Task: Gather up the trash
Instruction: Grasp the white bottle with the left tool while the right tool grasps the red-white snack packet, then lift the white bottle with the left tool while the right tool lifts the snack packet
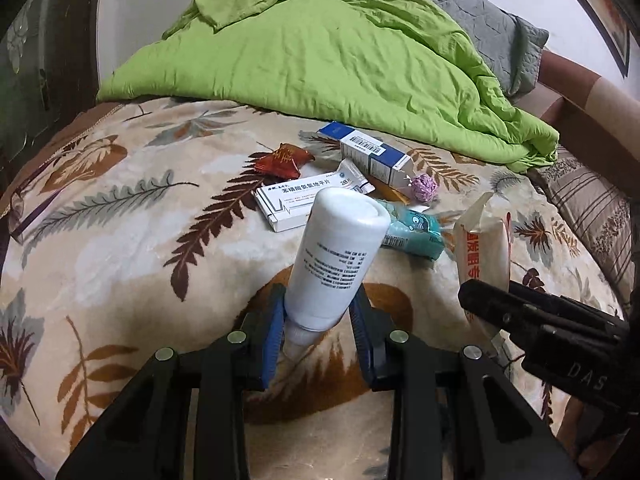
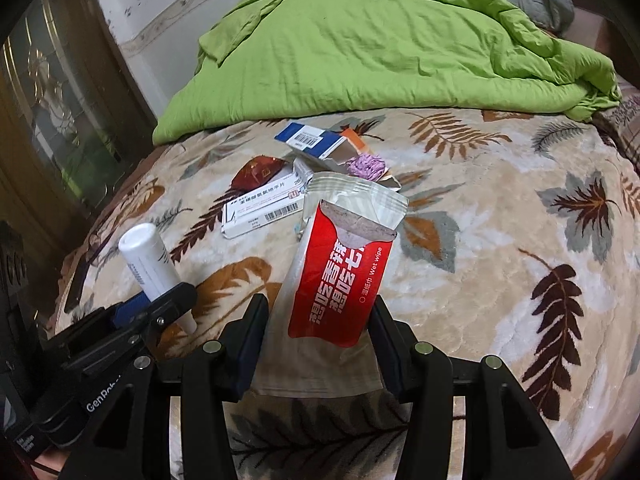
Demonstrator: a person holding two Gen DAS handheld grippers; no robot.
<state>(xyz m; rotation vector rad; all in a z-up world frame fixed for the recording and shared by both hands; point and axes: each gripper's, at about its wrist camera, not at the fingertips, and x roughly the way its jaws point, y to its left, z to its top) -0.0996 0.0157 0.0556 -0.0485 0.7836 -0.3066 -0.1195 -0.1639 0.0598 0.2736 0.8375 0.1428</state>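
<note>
My left gripper (image 1: 318,316) is shut on a white plastic bottle (image 1: 336,256), held by its neck end with the base pointing away; the bottle also shows at the left of the right wrist view (image 2: 150,260). My right gripper (image 2: 320,320) is shut on a red and white wet-wipe packet (image 2: 340,264), also seen in the left wrist view (image 1: 486,240). On the leaf-patterned blanket (image 1: 120,240) lie a white medicine box (image 1: 288,204), a blue-and-white box (image 1: 368,152), a red wrapper (image 1: 282,160), a teal packet (image 1: 416,232) and a purple paper ball (image 1: 424,188).
A crumpled green quilt (image 1: 320,60) covers the far side of the bed, with a grey pillow (image 1: 480,16) behind it. A dark wooden cabinet (image 2: 52,120) stands to the left. A striped cushion (image 1: 592,208) lies at the right.
</note>
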